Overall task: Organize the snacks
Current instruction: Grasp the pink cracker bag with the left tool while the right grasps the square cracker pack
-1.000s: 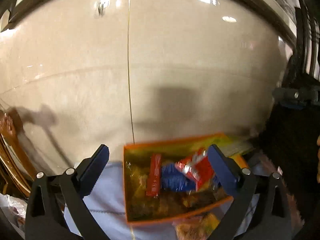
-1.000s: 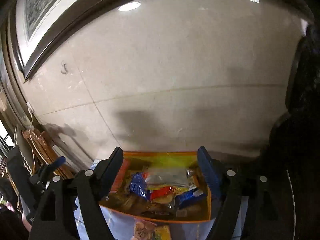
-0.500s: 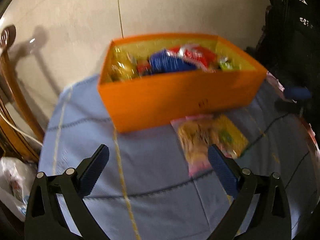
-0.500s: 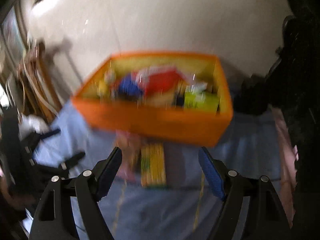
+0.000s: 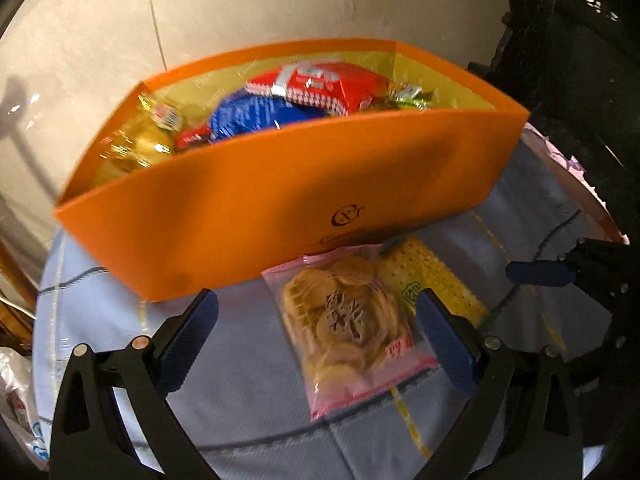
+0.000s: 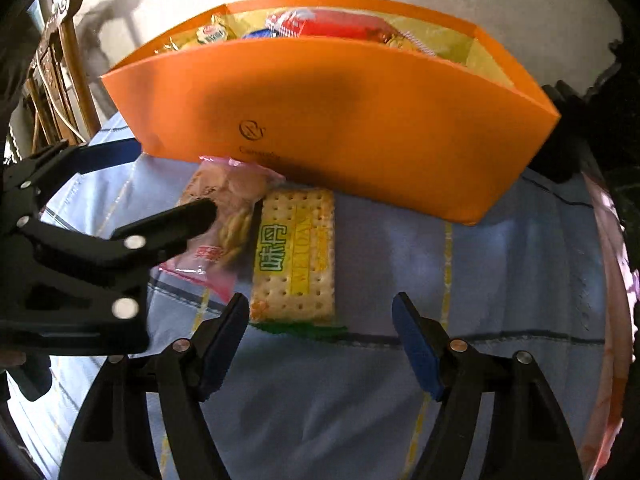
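Note:
An orange box (image 5: 280, 200) (image 6: 360, 120) full of wrapped snacks stands at the back of the table. In front of it lie a pink cookie pack (image 5: 348, 328) (image 6: 228, 216) and a yellow cracker pack (image 5: 432, 276) (image 6: 296, 252), side by side. My left gripper (image 5: 316, 304) (image 6: 172, 178) is open and hangs low over the cookie pack, one finger on each side of it, not pressing. My right gripper (image 6: 320, 308) is open, its jaws closing. The cracker pack's near end sits by its left finger, untouched. One right finger (image 5: 540, 274) shows at the left wrist view's edge.
A light blue cloth (image 6: 460, 280) covers the round table, whose pink rim (image 6: 612, 280) curves along the right. A wooden chair (image 6: 60, 80) stands at the left and dark carved furniture (image 5: 568, 60) at the right. A beige wall (image 5: 280, 0) rises behind the box.
Both grippers have sunk and tipped down from facing the wall to just above the table. The box and the two packs now fill the views. The right jaws have narrowed a little.

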`<state>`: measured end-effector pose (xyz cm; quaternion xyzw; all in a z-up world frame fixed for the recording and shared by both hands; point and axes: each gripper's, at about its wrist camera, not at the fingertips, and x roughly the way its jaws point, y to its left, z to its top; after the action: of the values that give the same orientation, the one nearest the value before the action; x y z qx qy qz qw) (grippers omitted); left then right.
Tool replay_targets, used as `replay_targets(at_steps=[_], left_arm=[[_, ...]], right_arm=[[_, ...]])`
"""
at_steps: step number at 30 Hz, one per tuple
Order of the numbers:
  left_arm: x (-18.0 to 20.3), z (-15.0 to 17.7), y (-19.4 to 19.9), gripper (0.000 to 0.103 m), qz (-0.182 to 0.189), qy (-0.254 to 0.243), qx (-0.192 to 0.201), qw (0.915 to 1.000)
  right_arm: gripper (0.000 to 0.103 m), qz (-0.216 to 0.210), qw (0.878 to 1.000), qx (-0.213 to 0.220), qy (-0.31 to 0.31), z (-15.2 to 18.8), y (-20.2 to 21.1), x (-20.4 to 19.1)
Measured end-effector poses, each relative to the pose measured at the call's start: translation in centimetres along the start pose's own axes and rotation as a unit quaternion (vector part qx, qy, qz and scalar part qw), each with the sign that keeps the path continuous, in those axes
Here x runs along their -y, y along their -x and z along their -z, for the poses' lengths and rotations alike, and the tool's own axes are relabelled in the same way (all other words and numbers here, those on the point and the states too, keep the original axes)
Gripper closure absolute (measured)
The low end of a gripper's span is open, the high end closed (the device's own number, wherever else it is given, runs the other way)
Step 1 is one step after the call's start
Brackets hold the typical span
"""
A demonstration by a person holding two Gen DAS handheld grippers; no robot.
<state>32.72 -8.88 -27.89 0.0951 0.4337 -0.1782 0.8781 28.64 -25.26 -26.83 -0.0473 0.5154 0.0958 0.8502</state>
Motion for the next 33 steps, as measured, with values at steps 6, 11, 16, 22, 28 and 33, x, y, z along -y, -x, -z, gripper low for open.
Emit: replay_targets(at_steps=[6,11,16,22,28,33], left_arm=[[-0.9,0.3,-3.1,0.005,0.005,0.021,-0.032,0.9993],[-1.6,1.1,-3.2,0.005,-0.008,-0.016,-0.018,0.9997],[-3.4,1.7,-2.8,0.005,-0.013,-0.008,-0.014,0.9998],[-3.9,1.9,-3.4,0.004,0.001,0.016,-0.022,0.9996],[-4.2,2.4,-4.1,0.004,-0.005,0.037,-0.022,0.999],[-4.0,2.9,-3.9,0.004,-0.011,0.025,-0.015,0.9995]], right_arm=[[0.029,-0.012,0.999,0.011,0.028,-0.3,-1.2,-0.7],[0.029,-0.002,1.0,0.006,0.025,0.0,-2.0,-0.2],[0.028,-0.011,1.0,0.013,-0.011,-0.4,-1.8,1.0],[0.028,0.003,1.0,0.019,0.024,-1.8,-2.3,-0.6],[0.028,0.009,1.0,-0.001,0.01,-2.0,-3.4,-0.1],[0.017,0.009,1.0,0.005,-0.003,-1.7,-3.4,-0.1]])
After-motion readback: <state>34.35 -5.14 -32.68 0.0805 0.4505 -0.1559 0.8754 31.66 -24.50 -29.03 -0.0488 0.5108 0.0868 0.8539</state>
